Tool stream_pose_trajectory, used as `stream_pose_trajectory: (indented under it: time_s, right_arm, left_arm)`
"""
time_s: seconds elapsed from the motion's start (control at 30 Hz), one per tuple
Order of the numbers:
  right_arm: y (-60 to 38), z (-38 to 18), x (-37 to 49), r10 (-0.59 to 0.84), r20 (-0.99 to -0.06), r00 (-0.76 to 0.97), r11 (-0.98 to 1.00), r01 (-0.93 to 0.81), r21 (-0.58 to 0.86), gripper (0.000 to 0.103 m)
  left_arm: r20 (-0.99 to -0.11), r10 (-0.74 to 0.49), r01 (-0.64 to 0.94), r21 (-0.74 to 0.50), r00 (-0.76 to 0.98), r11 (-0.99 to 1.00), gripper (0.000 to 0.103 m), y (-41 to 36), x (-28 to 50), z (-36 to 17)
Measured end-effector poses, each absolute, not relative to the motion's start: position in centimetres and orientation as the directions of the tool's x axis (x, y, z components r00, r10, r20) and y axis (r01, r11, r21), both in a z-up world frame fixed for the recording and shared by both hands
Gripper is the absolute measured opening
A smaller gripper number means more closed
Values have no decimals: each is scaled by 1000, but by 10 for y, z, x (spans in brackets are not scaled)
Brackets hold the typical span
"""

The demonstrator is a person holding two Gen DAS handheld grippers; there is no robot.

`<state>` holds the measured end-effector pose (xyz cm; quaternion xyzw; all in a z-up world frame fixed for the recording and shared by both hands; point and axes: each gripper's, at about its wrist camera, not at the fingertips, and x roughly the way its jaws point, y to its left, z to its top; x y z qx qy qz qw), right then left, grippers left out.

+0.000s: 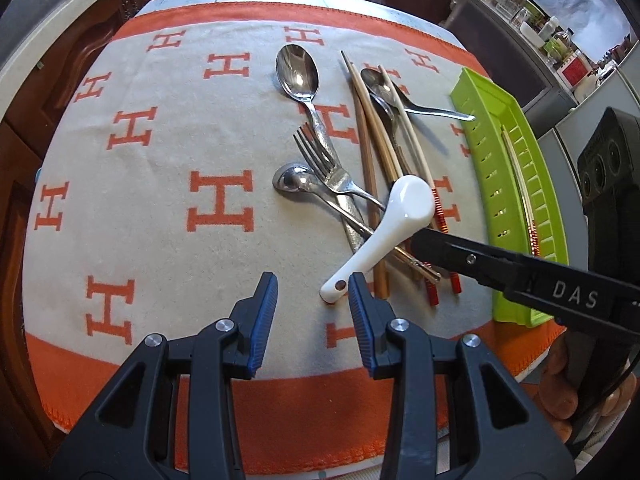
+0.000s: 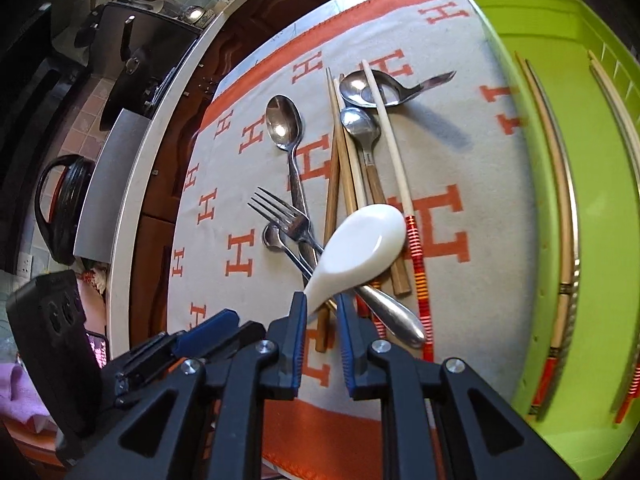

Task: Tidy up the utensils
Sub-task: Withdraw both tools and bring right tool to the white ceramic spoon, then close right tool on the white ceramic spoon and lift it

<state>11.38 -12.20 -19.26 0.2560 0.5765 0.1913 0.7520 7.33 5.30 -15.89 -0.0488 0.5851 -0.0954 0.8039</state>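
White ceramic spoon [image 2: 360,246] atop utensil pile; handle between right gripper [image 2: 323,312] jaws, narrowly parted, contact unclear. Left gripper [image 1: 313,294] agape, empty, beside handle end.

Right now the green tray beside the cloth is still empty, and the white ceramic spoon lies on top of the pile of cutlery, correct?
Not quite. The green tray is not empty: it already holds several chopsticks, plain in the right wrist view. The rest stands: the white ceramic spoon lies on top of the cutlery pile, on the cloth.
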Motion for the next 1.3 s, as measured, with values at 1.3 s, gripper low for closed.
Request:
stream_pose_trajectory:
  time_s: [1.3]
  right_arm:
    - [-86,-195,129,456,-807,374,839,122,530,5]
  left_arm:
    - [-921,-289,114,-268,263,957,33,75,94,-177]
